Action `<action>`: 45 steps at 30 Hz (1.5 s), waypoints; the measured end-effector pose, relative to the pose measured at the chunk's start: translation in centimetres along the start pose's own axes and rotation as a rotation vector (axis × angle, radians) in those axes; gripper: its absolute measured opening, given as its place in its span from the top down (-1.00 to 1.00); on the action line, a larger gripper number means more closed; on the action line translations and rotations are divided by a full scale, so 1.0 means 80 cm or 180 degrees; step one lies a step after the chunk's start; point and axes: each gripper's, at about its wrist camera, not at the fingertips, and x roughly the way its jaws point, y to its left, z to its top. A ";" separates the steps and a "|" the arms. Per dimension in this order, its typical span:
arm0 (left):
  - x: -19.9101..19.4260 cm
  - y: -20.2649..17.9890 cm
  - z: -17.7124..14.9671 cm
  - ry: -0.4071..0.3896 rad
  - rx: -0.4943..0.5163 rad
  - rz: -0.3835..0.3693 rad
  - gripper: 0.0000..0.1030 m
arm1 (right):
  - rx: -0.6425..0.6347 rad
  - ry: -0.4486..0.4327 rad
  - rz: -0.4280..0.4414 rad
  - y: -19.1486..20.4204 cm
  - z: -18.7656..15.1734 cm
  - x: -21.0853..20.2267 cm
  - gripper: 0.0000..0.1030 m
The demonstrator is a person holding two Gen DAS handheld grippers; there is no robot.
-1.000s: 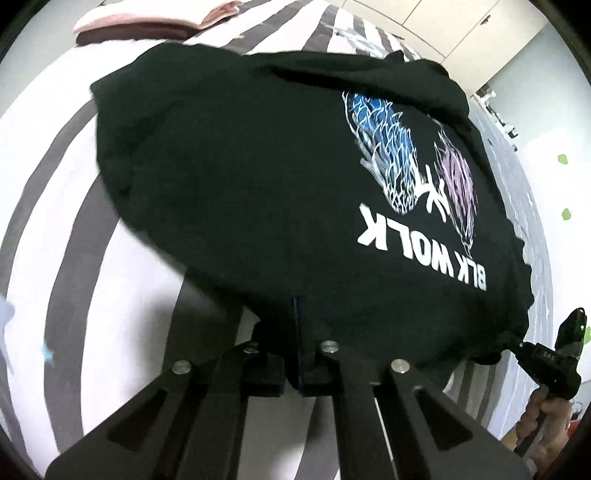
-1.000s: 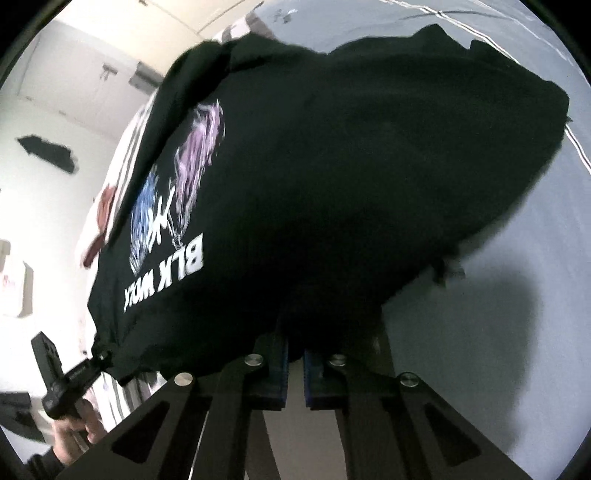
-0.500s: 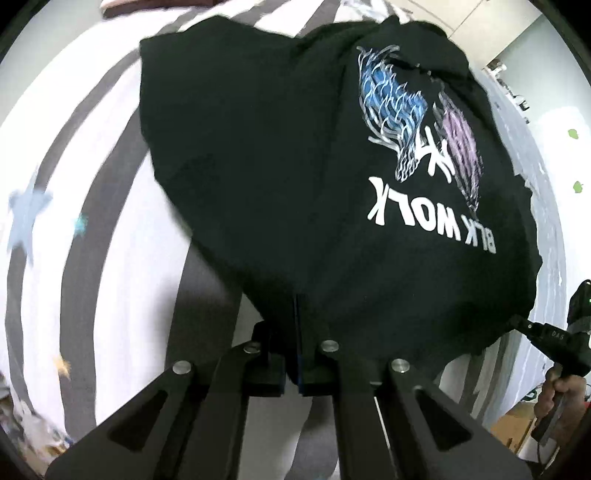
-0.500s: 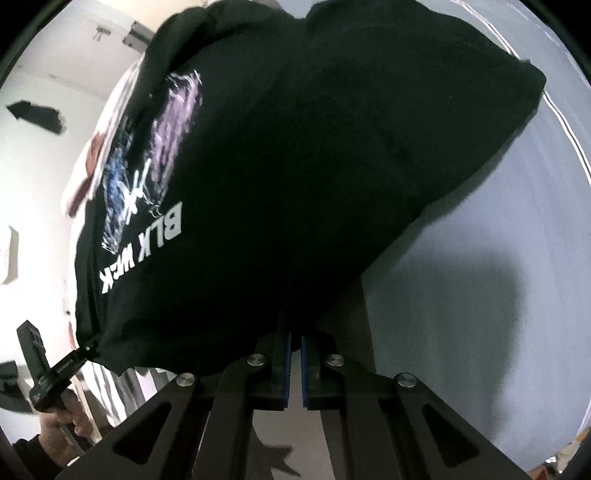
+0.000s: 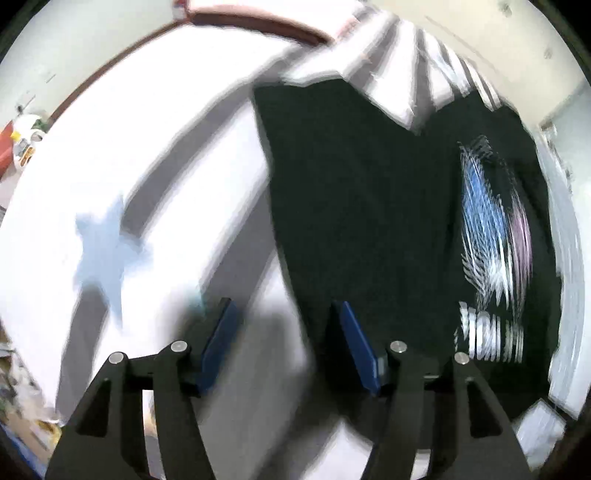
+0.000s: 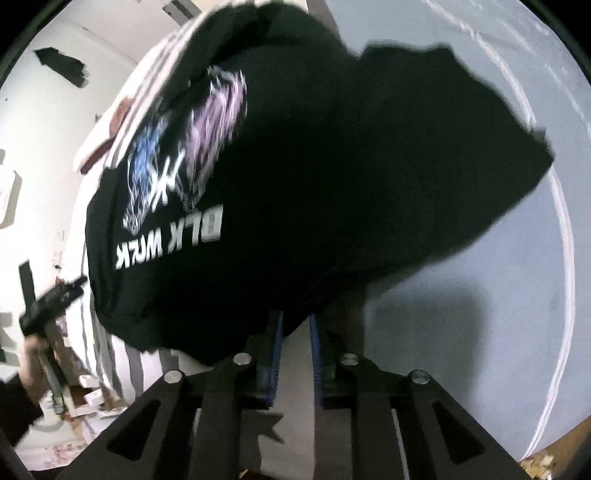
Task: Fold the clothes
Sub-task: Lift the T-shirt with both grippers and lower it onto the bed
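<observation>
- The black T-shirt (image 5: 369, 206) lies spread on the bed's striped sheet (image 5: 155, 122): white with grey bands and a pale blue star (image 5: 105, 247) printed on it, left of the shirt.
- Shirt print is a blue and purple scribbly graphic with white lettering under it. It reads "BLK" plus a second word I can't make out, as the shot is pretty smeared.
- Left gripper (image 5: 284, 339) is released, its blue pads wide apart with nothing between them. It sits just at the shirt's near edge, one finger over the sheet and one over the fabric.
- Right gripper (image 6: 295, 332) has its pads close together, with the shirt's hem bunching right at the tips. Can't tell if it's actually pinching cloth or has let go.
- On the right gripper's side of the shirt the bed cover (image 6: 498, 314) is plain pale grey with thin white lines.
- Room: white walls, a dark red pillow (image 5: 255, 22) beyond the shirt at the head of the bed, and a person's hand (image 6: 33, 354) on the left gripper's handle, left of the shirt.
</observation>
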 end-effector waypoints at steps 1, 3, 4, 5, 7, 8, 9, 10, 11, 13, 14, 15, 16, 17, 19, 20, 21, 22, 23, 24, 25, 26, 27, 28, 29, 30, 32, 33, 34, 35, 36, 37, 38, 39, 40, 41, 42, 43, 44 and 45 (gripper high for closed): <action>0.008 0.005 0.025 -0.0083 -0.0034 0.0009 -0.10 | 0.0023 -0.0078 -0.0031 0.001 0.013 0.001 0.68; 0.024 0.011 0.067 -0.0208 -0.0061 0.0052 -0.11 | 0.0137 -0.0179 -0.0066 -0.007 0.039 0.003 0.63; 0.032 0.012 0.084 -0.0238 -0.0055 0.0099 -0.11 | 0.0207 -0.0218 -0.0080 -0.013 0.052 0.004 0.62; 0.043 0.013 0.104 -0.0266 -0.0060 0.0153 -0.11 | 0.0279 -0.0269 -0.0085 -0.018 0.063 0.003 0.62; 0.064 0.018 0.129 -0.0228 -0.0060 0.0246 -0.11 | 0.0404 -0.0396 -0.0114 -0.025 0.079 -0.007 0.62; 0.074 0.017 0.138 -0.0188 -0.0077 0.0252 -0.11 | 0.0417 -0.0452 -0.0184 -0.027 0.084 -0.012 0.62; 0.080 0.015 0.145 -0.0185 -0.0077 0.0228 -0.11 | 0.0416 -0.0503 -0.0236 -0.030 0.087 -0.014 0.61; 0.084 0.015 0.152 -0.0196 -0.0069 0.0200 -0.11 | 0.0417 -0.0560 -0.0284 -0.034 0.093 -0.015 0.53; 0.087 0.014 0.159 -0.0207 -0.0061 0.0172 -0.11 | 0.0437 -0.0608 -0.0305 -0.037 0.099 -0.013 0.45; 0.092 0.011 0.171 -0.0234 -0.0032 0.0106 0.00 | 0.0518 -0.0677 -0.0280 -0.042 0.114 -0.002 0.34; 0.091 0.009 0.175 -0.0252 -0.0008 0.0062 0.29 | 0.0526 -0.0703 -0.0288 -0.042 0.122 0.006 0.34; 0.092 0.004 0.179 -0.0259 0.0039 0.0041 0.60 | 0.0498 -0.0716 -0.0314 -0.040 0.133 0.016 0.34; 0.092 -0.001 0.182 -0.0262 0.0094 0.0029 0.72 | 0.0472 -0.0729 -0.0328 -0.037 0.143 0.026 0.34; 0.091 -0.002 0.182 -0.0271 0.0125 0.0035 0.83 | 0.0446 -0.0742 -0.0343 -0.034 0.154 0.036 0.34; 0.086 -0.001 0.177 -0.0294 0.0168 0.0063 0.90 | 0.0392 -0.0766 -0.0378 -0.027 0.175 0.056 0.34; 0.087 -0.009 0.171 -0.0318 0.0164 0.0100 0.93 | 0.0360 -0.0772 -0.0405 -0.022 0.186 0.065 0.34; 0.082 -0.009 0.169 -0.0358 0.0152 0.0161 0.93 | 0.0316 -0.0789 -0.0419 -0.017 0.198 0.074 0.34; 0.074 -0.002 0.168 -0.0396 0.0131 0.0220 0.94 | 0.0266 -0.0811 -0.0430 -0.012 0.208 0.080 0.34; 0.069 0.007 0.167 -0.0415 0.0079 0.0283 0.94 | 0.0229 -0.0822 -0.0454 -0.008 0.216 0.085 0.34; 0.063 0.018 0.165 -0.0429 0.0017 0.0351 0.94 | 0.0202 -0.0826 -0.0465 -0.006 0.224 0.089 0.34; 0.059 0.033 0.163 -0.0418 -0.0076 0.0398 0.94 | 0.0187 -0.0819 -0.0458 -0.004 0.231 0.094 0.34; 0.055 0.047 0.156 -0.0389 -0.0152 0.0431 0.94 | 0.0179 -0.0808 -0.0463 -0.004 0.237 0.097 0.34; 0.052 0.061 0.147 -0.0357 -0.0218 0.0462 0.94 | 0.0178 -0.0792 -0.0482 -0.006 0.242 0.100 0.34; 0.049 0.074 0.139 -0.0325 -0.0284 0.0493 0.93 | 0.0182 -0.0778 -0.0499 -0.008 0.246 0.102 0.34; 0.048 0.083 0.134 -0.0289 -0.0299 0.0525 0.93 | 0.0192 -0.0769 -0.0514 -0.012 0.248 0.104 0.34; 0.048 0.085 0.130 -0.0265 -0.0281 0.0557 0.92 | 0.0204 -0.0755 -0.0523 -0.016 0.250 0.105 0.34; 0.042 0.080 0.124 -0.0248 -0.0281 0.0634 0.81 | 0.0227 -0.0729 -0.0528 -0.024 0.253 0.107 0.34; 0.036 0.076 0.125 -0.0263 -0.0307 0.0684 0.74 | 0.0211 -0.0744 -0.0544 -0.025 0.254 0.105 0.34; 0.029 0.071 0.129 -0.0310 -0.0338 0.0764 0.72 | 0.0177 -0.0770 -0.0569 -0.025 0.256 0.103 0.34; 0.018 0.061 0.134 -0.0429 -0.0339 0.0812 0.64 | 0.0136 -0.0811 -0.0593 -0.023 0.260 0.100 0.34; 0.005 0.050 0.140 -0.0574 -0.0327 0.0841 0.54 | 0.0088 -0.0870 -0.0615 -0.020 0.267 0.096 0.34; -0.003 0.036 0.147 -0.0691 -0.0269 0.0791 0.48 | 0.0040 -0.0929 -0.0636 -0.017 0.274 0.093 0.33; -0.009 0.020 0.154 -0.0796 -0.0191 0.0707 0.29 | -0.0008 -0.0988 -0.0657 -0.015 0.281 0.090 0.30; -0.012 0.000 0.162 -0.0860 -0.0101 0.0589 0.07 | -0.0056 -0.1047 -0.0679 -0.012 0.288 0.086 0.13; -0.006 -0.021 0.172 -0.0842 -0.0002 0.0438 -0.04 | -0.0104 -0.1106 -0.0700 -0.009 0.295 0.083 0.00; 0.003 -0.044 0.183 -0.0797 0.0098 0.0279 -0.14 | -0.0143 -0.1149 -0.0714 -0.006 0.304 0.082 -0.03; 0.012 -0.066 0.194 -0.0751 0.0197 0.0121 -0.14 | -0.0169 -0.1171 -0.0720 -0.004 0.317 0.084 -0.05; 0.022 -0.088 0.204 -0.0705 0.0297 -0.0037 -0.14 | -0.0196 -0.1193 -0.0727 -0.001 0.330 0.086 -0.06; 0.031 -0.111 0.215 -0.0659 0.0396 -0.0195 -0.14 | -0.0223 -0.1215 -0.0733 0.001 0.344 0.089 -0.06; 0.043 -0.140 0.226 -0.0646 0.0540 -0.0329 -0.14 | -0.0249 -0.1220 -0.0733 0.003 0.356 0.092 -0.06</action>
